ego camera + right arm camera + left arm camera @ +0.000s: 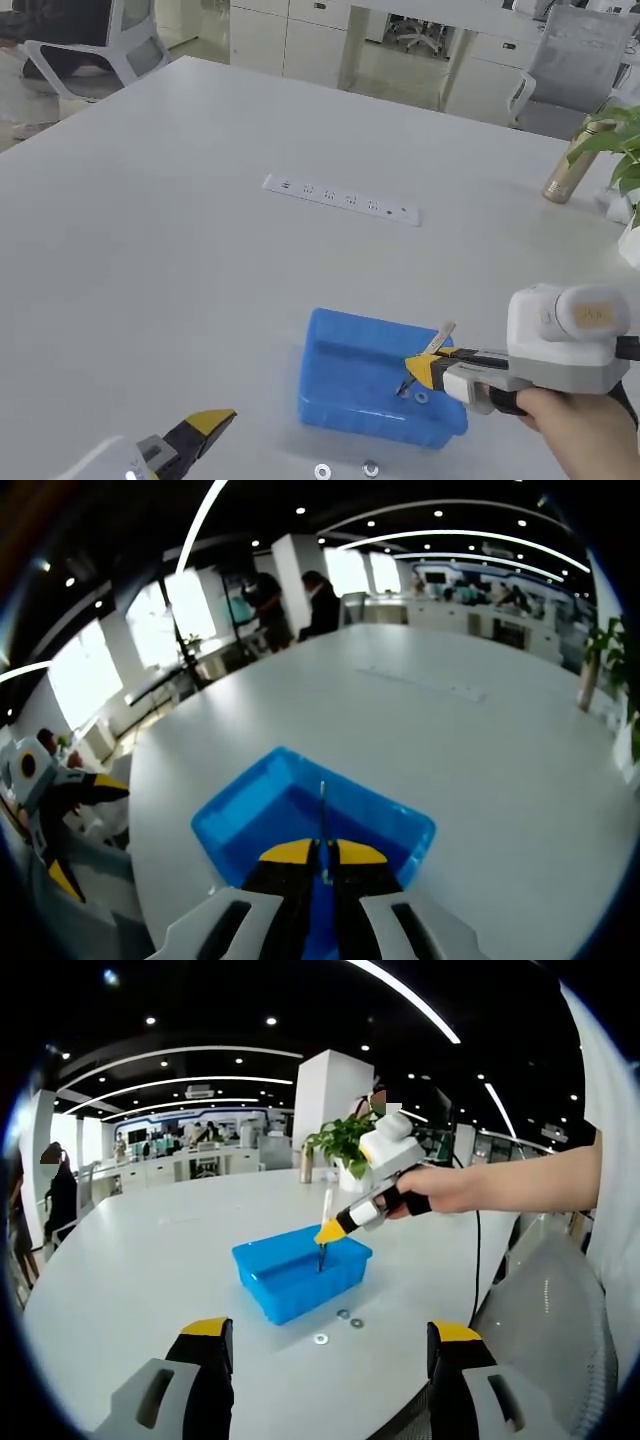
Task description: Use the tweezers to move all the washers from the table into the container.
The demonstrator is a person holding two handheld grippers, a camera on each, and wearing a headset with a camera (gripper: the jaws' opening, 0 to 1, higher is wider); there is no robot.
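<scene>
Two washers (322,470) are lying loose on the white table (200,250) at the near edge of the head view, just in front of the blue container (340,345). Beside them my left gripper (207,424) is idling low, out of the way. My right gripper (420,372) is clamping the tweezers (437,342), tips angling down into the container, likely to release a washer there; one ring seems to be resting inside near the tips. Left gripper view: its jaws are standing wide apart, holding nothing, and three washers are showing on the table near the container's side. Right gripper view: jaws are pressing together on the tweezers, aiming over the container's floor, I judge to keep the drop inside the walls. Table is lying flat, bare but for a power strip (340,197). Open office is stretching behind, with chairs (575,70) and a plant (615,140).
</scene>
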